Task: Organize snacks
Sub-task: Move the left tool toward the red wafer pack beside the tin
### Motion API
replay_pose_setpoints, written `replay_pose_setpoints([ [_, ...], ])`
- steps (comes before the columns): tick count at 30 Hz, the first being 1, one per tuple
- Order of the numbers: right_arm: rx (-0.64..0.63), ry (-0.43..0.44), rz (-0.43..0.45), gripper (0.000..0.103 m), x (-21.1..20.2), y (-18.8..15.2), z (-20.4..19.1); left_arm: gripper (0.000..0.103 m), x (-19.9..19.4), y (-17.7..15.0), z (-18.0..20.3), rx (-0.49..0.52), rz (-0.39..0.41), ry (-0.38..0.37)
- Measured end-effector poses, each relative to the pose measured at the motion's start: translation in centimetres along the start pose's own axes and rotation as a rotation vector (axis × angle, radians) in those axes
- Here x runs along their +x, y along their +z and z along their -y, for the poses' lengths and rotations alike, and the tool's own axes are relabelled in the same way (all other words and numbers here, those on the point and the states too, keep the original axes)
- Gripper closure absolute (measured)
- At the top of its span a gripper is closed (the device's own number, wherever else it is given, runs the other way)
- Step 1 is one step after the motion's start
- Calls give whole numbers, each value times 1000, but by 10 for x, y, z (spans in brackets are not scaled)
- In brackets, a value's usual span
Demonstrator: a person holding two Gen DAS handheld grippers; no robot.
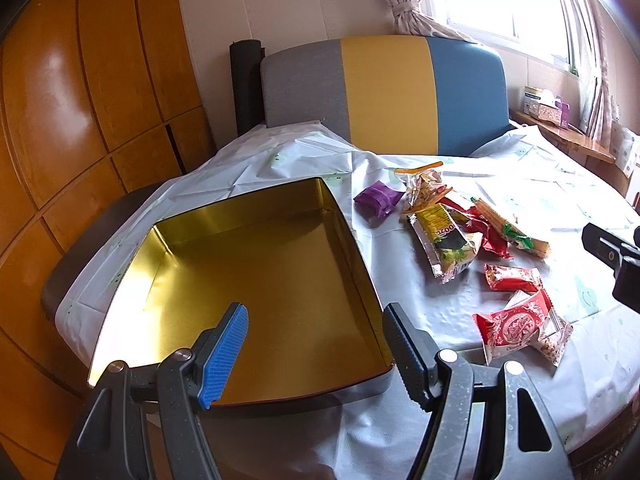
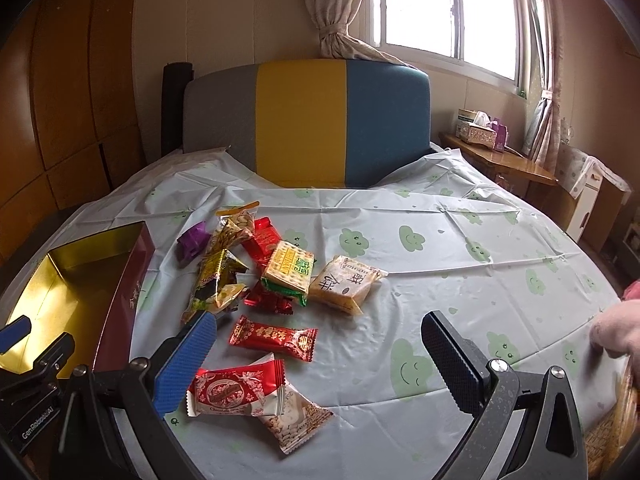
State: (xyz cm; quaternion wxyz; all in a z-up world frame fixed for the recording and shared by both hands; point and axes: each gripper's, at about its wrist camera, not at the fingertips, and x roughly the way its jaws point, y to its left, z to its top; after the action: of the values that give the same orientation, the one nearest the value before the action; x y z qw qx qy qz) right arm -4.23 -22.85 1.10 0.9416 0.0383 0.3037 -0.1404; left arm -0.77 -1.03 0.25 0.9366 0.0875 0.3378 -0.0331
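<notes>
A: Right, item 1 — tin (image 1: 256,272), gold inside, nothing in it. Sits directly ahead of our left gripper (image 1: 316,352), near wall just under the fingertips. Lid off, mouth up, so we reckon it's the bin for the lot.

B: Left gripper's state?

A: Jaws spread wide, holding nothing. Hangs over the tin's near edge, prob. parked there to steady or guard it while the other side fetches.

B: Item 2, snacks?

A: Loose heap on the cloud-print tablecloth (image 2: 460,248), all ahead of our right gripper (image 2: 320,360) and to the right of the tin. Nearest: red-white biscuit pack (image 2: 236,390), just beside the blue pad (image 2: 184,364), lying partly over a clear pack. Next out, red candy (image 2: 274,338). Further ahead: cracker pack w/ green ends (image 2: 290,270), pale cracker pack (image 2: 346,282), yellow sachet (image 2: 216,280), purple sweet (image 2: 192,242).

B: Right gripper?

A: Also fully apart, empty. We judge none packed yet. Someone's hand (image 2: 616,336) at far right edge, beside some packets; can't tell what it's doing.
</notes>
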Motion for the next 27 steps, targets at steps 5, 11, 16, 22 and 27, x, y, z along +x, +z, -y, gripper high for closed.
replay_pose_setpoints([
  [5,-3,-3,0,0,1,1,3,32,0,1,2,1,-5,-11],
  [11,-7,-10,12,0,1,9,11,32,1,1,6,17,-6,-18],
  [16,2,-11,15,0,2,18,20,32,1,1,10,30,-9,-27],
  [22,6,-19,19,0,4,27,31,32,0,1,17,56,-4,-39],
  [27,8,-26,12,0,7,30,40,32,0,1,24,78,-7,-52],
])
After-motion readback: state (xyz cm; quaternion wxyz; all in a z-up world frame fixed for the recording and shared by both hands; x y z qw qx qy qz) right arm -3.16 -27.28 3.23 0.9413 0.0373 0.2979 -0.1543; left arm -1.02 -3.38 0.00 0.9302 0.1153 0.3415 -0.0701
